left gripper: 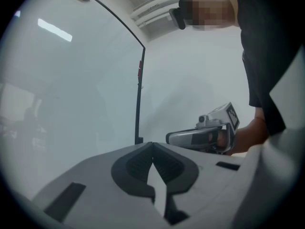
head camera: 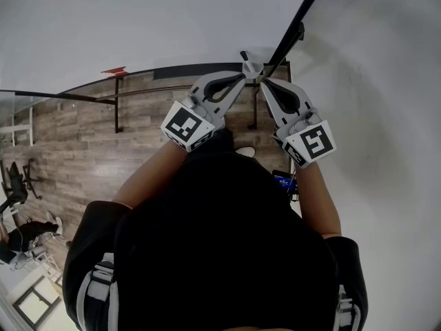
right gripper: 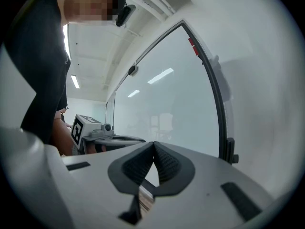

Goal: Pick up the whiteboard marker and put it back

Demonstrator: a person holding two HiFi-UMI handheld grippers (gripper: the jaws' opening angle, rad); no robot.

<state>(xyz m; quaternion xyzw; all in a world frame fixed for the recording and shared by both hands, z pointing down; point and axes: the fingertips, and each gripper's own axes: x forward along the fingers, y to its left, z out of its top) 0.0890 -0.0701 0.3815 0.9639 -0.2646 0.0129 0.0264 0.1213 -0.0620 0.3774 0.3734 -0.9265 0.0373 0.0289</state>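
Observation:
No whiteboard marker shows in any view. In the head view I hold both grippers up side by side against a glass board whose black frame edge [head camera: 293,29] runs diagonally to the upper right. The left gripper [head camera: 241,76] and the right gripper [head camera: 264,81] nearly touch at their tips, beside a small grey bracket [head camera: 248,65]. The left gripper [left gripper: 152,144] has its jaws together with nothing between them, and the same holds for the right gripper [right gripper: 153,143]. Each gripper view shows the other gripper beside it: the right one [left gripper: 205,135] and the left one [right gripper: 95,130].
The glass pane [left gripper: 71,89] fills most of the left gripper view, bounded by a black frame post [left gripper: 139,94]. The same black frame [right gripper: 217,104] carries a red mark [right gripper: 192,46]. Far below lie wood flooring [head camera: 83,143], a dark rail [head camera: 158,88] and exercise gear [head camera: 14,192].

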